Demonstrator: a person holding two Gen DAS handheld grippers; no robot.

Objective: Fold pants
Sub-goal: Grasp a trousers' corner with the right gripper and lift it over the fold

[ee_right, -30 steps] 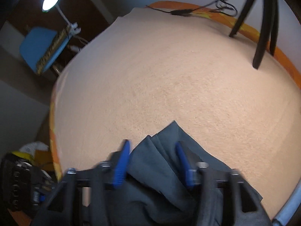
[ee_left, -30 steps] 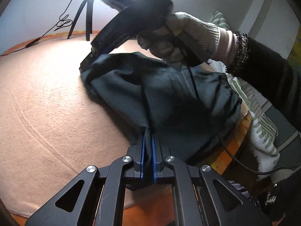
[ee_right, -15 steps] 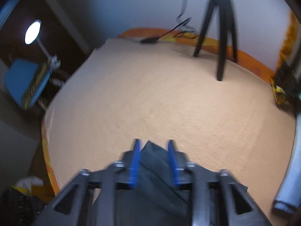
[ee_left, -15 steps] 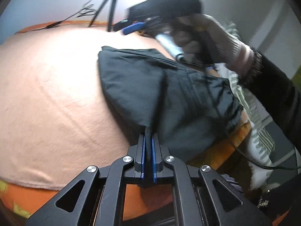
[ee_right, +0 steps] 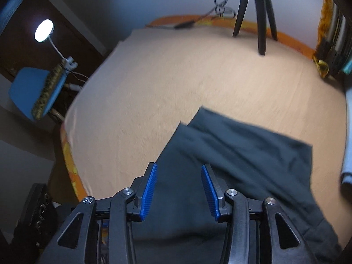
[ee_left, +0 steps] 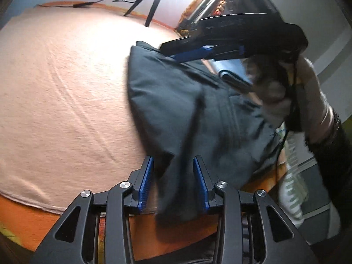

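- The dark grey pants lie in a folded, rumpled bundle on the near right part of the bed, one end drooping over the near edge.
- In the left wrist view their long axis runs from a squared corner far up the bed back toward the camera and to the right; a raised fold runs down the middle to the near edge.
- In the right wrist view the pants spread from a pointed corner at mid-bed down and to the right, layers overlapping.
- The left gripper has its blue pads spread apart, a hanging flap of cloth loose between them; whether either pad touches it I cannot tell.
- The right gripper also stands with its jaws apart, over the cloth and gripping nothing; in the left view its blue pad shows above the far corner, held by a gloved hand.
- The peach blanket covers the bed, an orange sheet showing at its edges.
- A black tripod stands at the far edge with a cable beside it.
- At the left are a lit lamp and a blue chair.
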